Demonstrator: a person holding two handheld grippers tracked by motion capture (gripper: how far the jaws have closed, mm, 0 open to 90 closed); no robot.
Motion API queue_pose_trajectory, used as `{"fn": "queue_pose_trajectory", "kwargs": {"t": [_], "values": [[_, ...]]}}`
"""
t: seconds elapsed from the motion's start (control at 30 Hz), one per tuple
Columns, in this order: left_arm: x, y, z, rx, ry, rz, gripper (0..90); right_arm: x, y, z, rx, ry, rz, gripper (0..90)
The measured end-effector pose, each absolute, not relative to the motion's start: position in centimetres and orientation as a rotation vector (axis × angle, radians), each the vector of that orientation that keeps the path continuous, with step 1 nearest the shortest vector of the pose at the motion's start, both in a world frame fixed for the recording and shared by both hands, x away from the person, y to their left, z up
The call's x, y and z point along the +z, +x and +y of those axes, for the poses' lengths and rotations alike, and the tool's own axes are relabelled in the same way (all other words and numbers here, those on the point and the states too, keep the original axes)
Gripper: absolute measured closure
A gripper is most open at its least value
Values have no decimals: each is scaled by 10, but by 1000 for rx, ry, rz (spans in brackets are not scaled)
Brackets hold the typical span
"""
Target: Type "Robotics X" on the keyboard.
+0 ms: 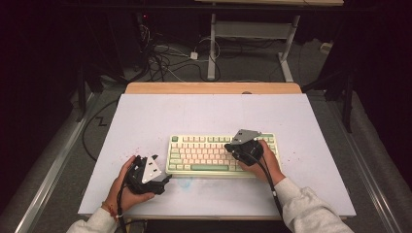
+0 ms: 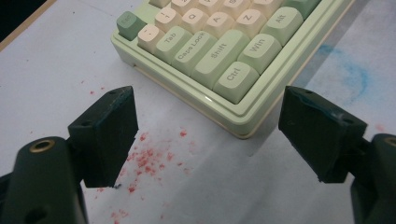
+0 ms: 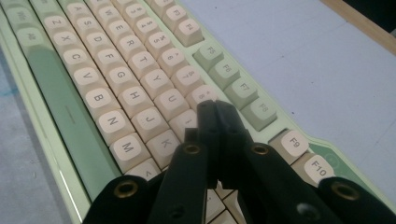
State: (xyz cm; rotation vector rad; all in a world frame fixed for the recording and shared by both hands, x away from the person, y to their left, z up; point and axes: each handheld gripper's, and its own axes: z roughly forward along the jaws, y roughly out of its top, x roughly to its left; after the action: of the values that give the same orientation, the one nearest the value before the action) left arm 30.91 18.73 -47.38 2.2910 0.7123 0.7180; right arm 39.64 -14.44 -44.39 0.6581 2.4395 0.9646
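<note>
A pale green keyboard with cream and green keys lies on the white table top. My left gripper rests near the keyboard's front left corner, jaws wide apart with nothing between them. In the left gripper view, that corner of the keyboard with Ctrl, Shift and Tab lies just ahead of my left gripper. My right gripper hovers over the right half of the keys, held in a hand. In the right gripper view my right gripper is shut, its tips together over the keys near the top number row.
The white board covers a wooden table. Red specks and a blue smear mark the surface near the keyboard. Behind the table, cables and a desk frame stand on the floor.
</note>
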Motion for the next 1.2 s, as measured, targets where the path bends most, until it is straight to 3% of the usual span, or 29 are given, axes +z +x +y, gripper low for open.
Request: {"fn": "queue_pose_trajectory", "kwargs": {"t": [0.13,0.3,0.6,0.87,1.2], "values": [[-474,309,187,715,2292,715,185,-437,393,-149,1009,651,2409,900],[-475,309,185,714,2302,710,185,-429,387,-156,1066,652,2359,837],[-474,309,186,702,2291,722,192,-418,375,-172,1151,644,2283,541],[-474,309,186,704,2292,724,199,-415,362,-189,1159,651,2216,365],[-470,308,187,684,2253,729,201,-414,348,-211,1136,691,2133,287]]}}
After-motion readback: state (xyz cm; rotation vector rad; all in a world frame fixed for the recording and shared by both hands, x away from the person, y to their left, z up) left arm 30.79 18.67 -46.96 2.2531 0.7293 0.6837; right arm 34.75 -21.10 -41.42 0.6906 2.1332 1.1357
